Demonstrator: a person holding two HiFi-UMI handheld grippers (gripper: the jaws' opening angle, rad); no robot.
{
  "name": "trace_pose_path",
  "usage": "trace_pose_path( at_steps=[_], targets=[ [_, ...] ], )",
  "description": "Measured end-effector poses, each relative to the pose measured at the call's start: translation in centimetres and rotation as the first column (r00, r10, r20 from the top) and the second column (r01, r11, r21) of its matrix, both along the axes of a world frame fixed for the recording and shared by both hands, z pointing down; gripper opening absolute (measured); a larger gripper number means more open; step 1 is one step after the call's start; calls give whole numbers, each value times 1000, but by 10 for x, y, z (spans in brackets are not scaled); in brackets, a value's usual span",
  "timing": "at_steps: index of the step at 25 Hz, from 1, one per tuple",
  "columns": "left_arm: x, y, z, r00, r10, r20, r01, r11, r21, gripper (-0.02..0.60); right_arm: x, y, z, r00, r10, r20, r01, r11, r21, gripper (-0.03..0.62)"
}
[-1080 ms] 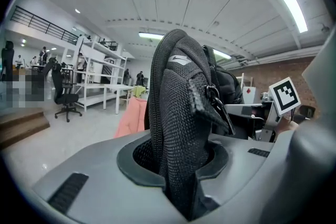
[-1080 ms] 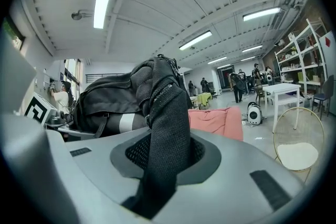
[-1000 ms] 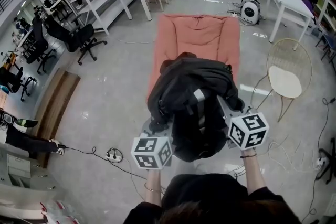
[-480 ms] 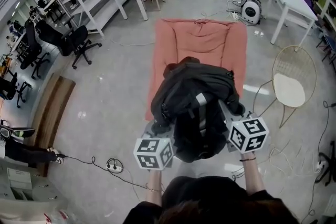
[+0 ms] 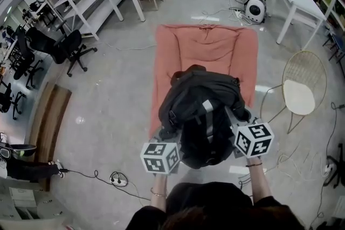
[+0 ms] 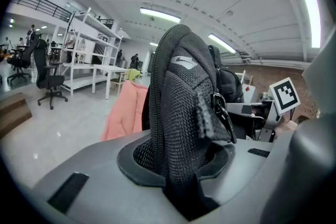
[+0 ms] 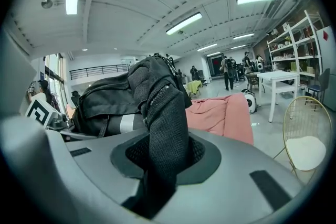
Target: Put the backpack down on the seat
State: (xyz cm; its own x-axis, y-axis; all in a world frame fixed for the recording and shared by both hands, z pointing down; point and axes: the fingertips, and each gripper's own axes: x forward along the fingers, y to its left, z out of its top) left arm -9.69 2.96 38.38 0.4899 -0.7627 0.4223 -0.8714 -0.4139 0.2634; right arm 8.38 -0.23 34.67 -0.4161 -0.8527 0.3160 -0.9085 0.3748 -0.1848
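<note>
Now that the backpack, gripped by its mesh straps between the narrowly parted jaws of the left gripper and the right gripper, is held slightly further over the pink seat, lowering is judged due next.

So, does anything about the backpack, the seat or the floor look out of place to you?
Nothing looks damaged or spilled. The backpack is held by its mesh straps in the left gripper and right gripper, over the pink seat. Only a power strip and loose cable lie across the floor.
</note>
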Motion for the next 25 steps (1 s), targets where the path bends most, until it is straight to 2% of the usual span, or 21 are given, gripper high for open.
trace_pose_path(
  at_steps=[8, 14, 25],
  targets=[
    [-15, -60, 18, 1000, 18, -10, -18, 999, -32, 104, -17, -62, 17, 1000, 13, -8, -13, 999, -31, 89],
    [-11, -96, 44, 1000, 22, -2, -22, 999, -49, 103, -13, -98, 42, 1000, 18, -3, -18, 999, -48, 89],
    [-3, -166, 104, 1000, -26, -8, 24, 989, -143, 103, -8, -178, 101, 1000, -23, -14, 21, 991, -135, 89]
  ],
)
